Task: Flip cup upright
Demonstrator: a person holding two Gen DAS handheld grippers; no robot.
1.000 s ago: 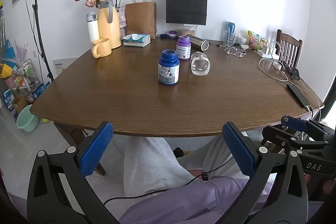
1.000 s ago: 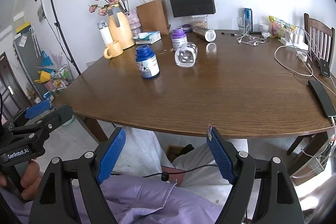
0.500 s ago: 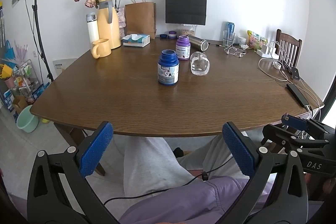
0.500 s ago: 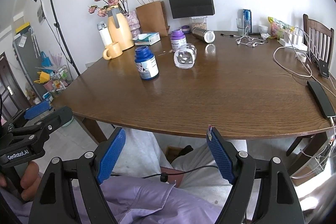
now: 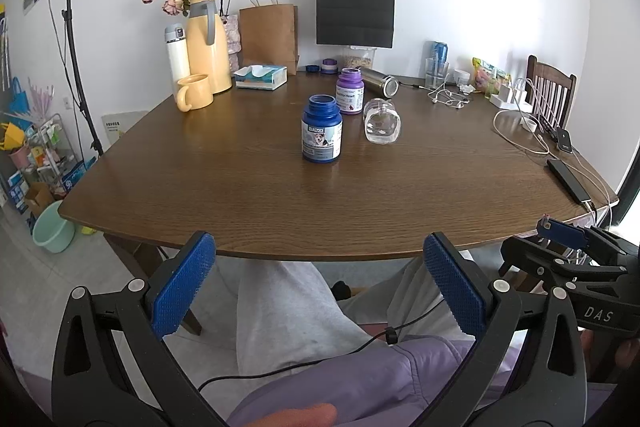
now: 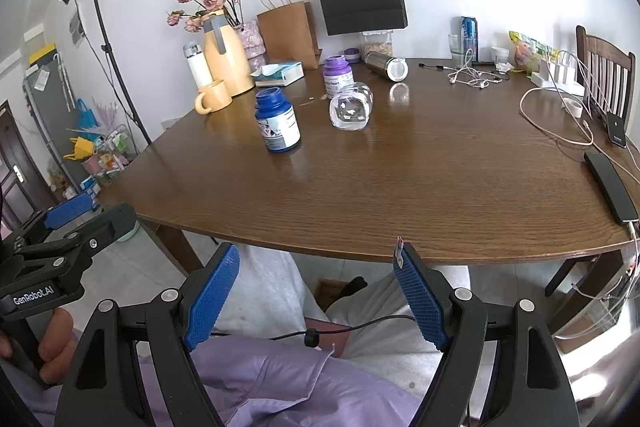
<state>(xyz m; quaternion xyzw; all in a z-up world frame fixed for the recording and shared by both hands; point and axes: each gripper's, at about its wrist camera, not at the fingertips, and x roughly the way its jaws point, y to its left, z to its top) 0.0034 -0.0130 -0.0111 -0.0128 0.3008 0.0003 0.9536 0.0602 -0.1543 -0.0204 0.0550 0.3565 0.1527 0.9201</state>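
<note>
Clear glass cup (image 6: 351, 109) lies on its side on desk (image 6: 420, 183), beside blue bottle (image 6: 278, 125). Both grippers wide, empty, short of desk edge: right gripper (image 6: 316, 301) best placed to span the cup's sides, avoiding bottle; left gripper (image 5: 320, 287) idle.

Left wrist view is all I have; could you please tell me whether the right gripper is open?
Observer: Yes. The right gripper is open and empty, held just short of the table.
Operator: Thank you. From there, is its line to the glass cup blocked?
Observer: No. Only bare wood lies between them; the cup lies on its side, with the blue bottle off to the left of that line.
</note>
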